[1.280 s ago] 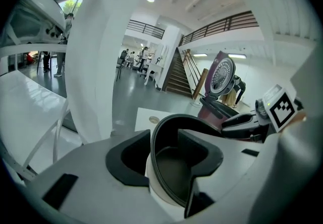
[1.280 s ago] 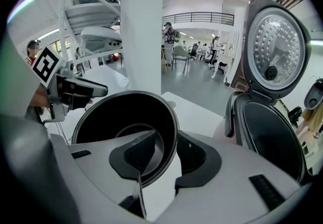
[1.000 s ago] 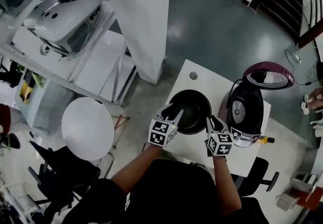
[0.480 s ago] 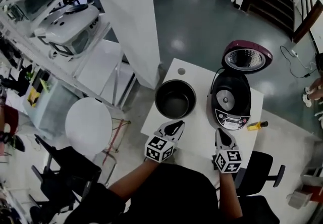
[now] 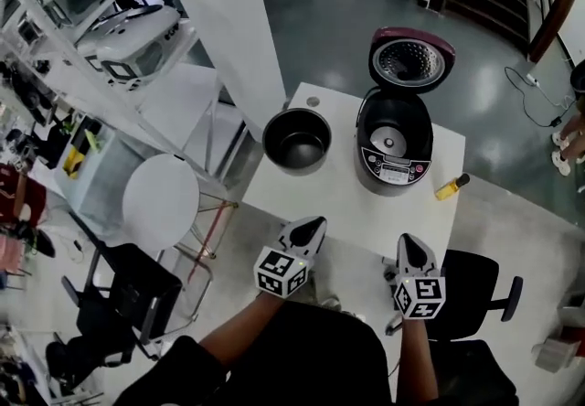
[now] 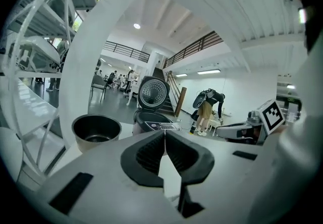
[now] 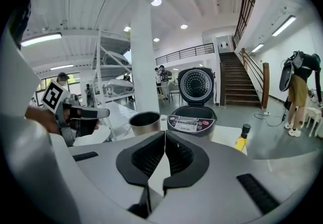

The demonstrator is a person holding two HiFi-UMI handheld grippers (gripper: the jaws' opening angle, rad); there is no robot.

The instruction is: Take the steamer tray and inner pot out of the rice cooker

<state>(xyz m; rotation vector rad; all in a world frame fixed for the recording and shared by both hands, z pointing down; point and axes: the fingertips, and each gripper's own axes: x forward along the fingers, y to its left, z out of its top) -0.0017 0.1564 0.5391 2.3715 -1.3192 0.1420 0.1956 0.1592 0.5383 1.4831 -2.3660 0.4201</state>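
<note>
Dark inner pot, one, upright, mouth up, seemingly empty, on white table just left of one rice cooker, lid raised, left gripper and right gripper clenched, holding nothing.

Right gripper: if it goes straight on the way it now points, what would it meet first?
Most likely the front of the open black rice cooker with the maroon lid. The right gripper aims slightly down, so it might touch the white table first; depth is unclear.
</note>
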